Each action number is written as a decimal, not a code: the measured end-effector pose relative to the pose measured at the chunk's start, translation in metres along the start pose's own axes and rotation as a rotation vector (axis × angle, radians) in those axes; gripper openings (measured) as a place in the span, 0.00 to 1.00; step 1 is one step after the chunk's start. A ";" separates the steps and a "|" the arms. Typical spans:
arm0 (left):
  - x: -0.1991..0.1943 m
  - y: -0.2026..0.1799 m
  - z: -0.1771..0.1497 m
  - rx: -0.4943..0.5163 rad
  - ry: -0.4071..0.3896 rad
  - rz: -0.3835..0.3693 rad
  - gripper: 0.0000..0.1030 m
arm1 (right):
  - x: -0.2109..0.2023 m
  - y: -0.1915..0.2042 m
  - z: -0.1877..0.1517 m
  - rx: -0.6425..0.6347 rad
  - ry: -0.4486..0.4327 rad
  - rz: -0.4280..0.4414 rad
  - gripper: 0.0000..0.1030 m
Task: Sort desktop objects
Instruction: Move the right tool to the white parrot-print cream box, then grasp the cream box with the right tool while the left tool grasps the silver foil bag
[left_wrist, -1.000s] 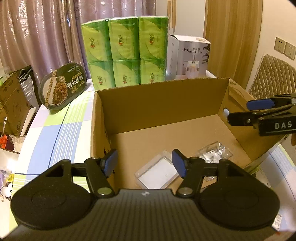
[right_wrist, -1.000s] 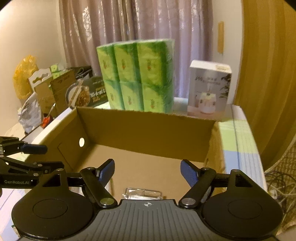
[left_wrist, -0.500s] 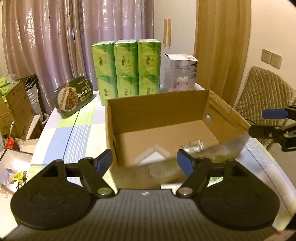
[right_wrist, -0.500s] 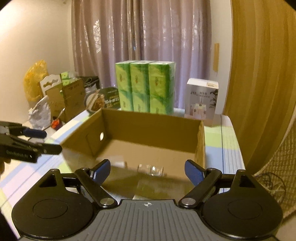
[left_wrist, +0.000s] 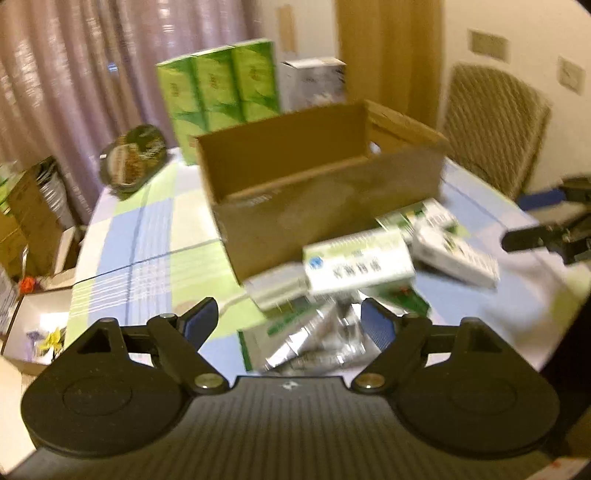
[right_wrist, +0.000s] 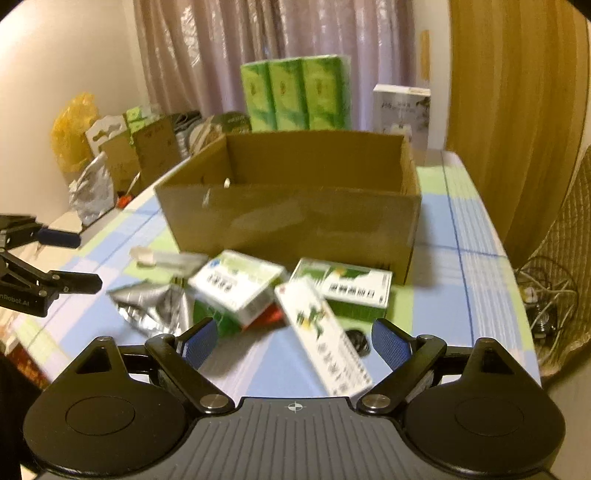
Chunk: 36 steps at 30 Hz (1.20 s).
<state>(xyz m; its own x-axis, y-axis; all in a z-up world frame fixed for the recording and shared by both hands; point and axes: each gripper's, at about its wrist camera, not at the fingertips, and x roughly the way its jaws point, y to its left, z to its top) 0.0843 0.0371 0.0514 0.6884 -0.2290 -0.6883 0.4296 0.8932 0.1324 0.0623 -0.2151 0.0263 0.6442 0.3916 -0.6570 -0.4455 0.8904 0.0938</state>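
Checked tablecloth (right_wrist: 461, 229) under cardboard box (right_wrist: 295, 221); curtains (right_wrist: 258, 44) behind.

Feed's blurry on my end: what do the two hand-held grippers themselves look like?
Both look alike. The left hand-held gripper and the right hand-held gripper each have a black ribbed body, two round black discs, silver pivot screws and black linkage arms ending in blue textured pads. White lettering marks the left one's side. No cables or sleeves show.

Both wrist views share box (left_wrist: 325, 206)
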 end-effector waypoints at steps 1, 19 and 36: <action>0.000 -0.003 -0.003 0.026 0.006 -0.015 0.79 | 0.000 0.002 -0.002 -0.015 0.008 0.001 0.85; 0.048 -0.038 -0.019 0.646 0.063 -0.168 0.85 | 0.043 -0.009 -0.002 -0.292 0.205 0.036 0.86; 0.110 -0.049 -0.021 1.035 0.131 -0.287 0.84 | 0.087 -0.018 0.004 -0.470 0.316 0.097 0.85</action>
<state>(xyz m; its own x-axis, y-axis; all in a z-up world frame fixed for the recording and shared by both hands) 0.1271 -0.0235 -0.0458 0.4420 -0.2792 -0.8525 0.8922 0.0384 0.4500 0.1284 -0.1967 -0.0296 0.4017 0.3132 -0.8606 -0.7681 0.6268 -0.1304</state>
